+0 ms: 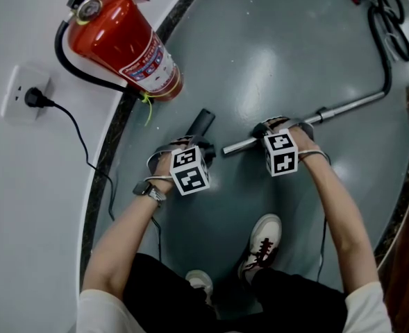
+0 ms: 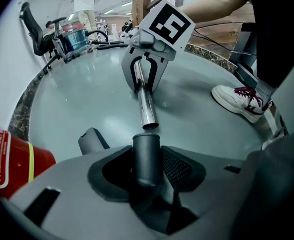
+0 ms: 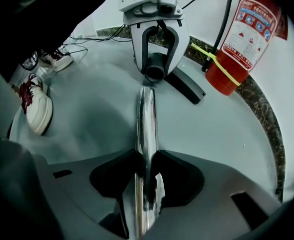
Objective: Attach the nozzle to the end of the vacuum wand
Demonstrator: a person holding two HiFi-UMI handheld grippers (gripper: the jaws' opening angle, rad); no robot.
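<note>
The left hand-held gripper is clamping the dark nozzle between its jaws, with the nozzle's collar pointing ahead. The right hand-held gripper is gripping the chrome vacuum wand, which is running forward from its jaws. The wand's open end is sitting just ahead of the nozzle's collar, lined up with it but not yet joined.

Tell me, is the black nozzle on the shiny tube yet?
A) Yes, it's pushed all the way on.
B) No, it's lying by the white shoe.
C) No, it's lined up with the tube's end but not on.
C: the left gripper view shows the nozzle facing the open tip of the wand, with a thin gap between them.
</note>
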